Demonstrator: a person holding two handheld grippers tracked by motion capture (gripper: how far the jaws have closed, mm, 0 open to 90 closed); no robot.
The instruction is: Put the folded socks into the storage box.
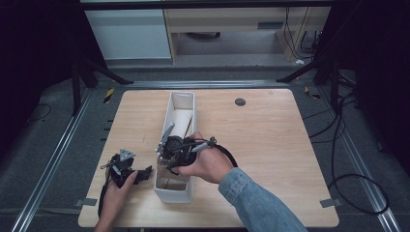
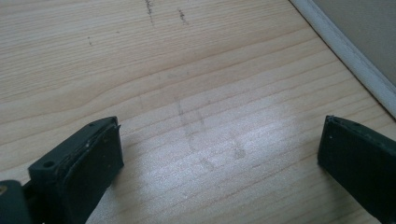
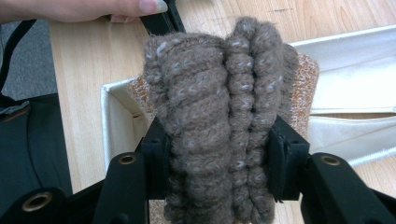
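One desk (image 1: pixel 270 145) of pale wood was counted. One long white box (image 1: pixel 181 104) was seen on it, reaching from near the far edge toward the near edge, left of the middle. One brown woollen roll (image 3: pixel 215 116) was counted, pinched between the right tongs (image 3: pixel 217 163) above the box's near end. Two tongs were counted in all, the left tongs (image 1: pixel 140 175) lying near the near-left corner. Two hands were seen, one per tongs.
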